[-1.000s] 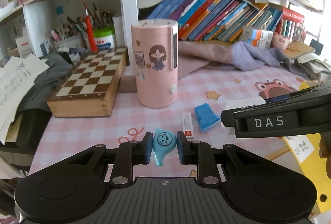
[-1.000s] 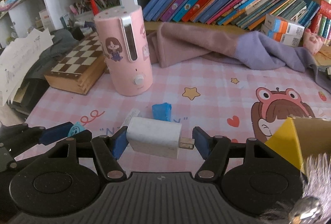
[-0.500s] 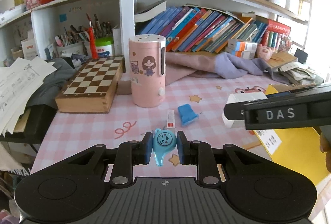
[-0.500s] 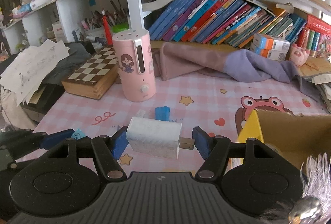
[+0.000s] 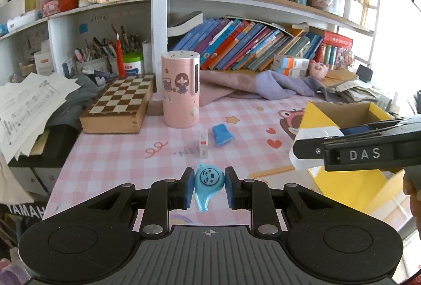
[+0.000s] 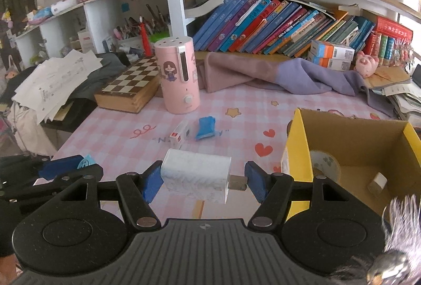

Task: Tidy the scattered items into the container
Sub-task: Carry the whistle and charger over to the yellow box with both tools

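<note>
**Two items carried above the table toward the yellow box**

The blue whistle (image 5: 208,183), a teardrop shape with a smiling face, is gripped between the jaws of the left gripper (image 5: 208,186). The white charger (image 6: 196,178), a scuffed block with metal prongs, is clamped lengthwise by the right gripper (image 6: 202,181), the prong tips against one pad. Both are held in the air just left of the yellow box (image 6: 297,153), which is open at the top. A slip is judged possible, since prongs give a narrow contact. An early release would drop either item outside the near wall. A blue eraser (image 6: 205,128) and a small packet (image 6: 180,135) remain on the table (image 6: 236,100), left of the box.
</note>
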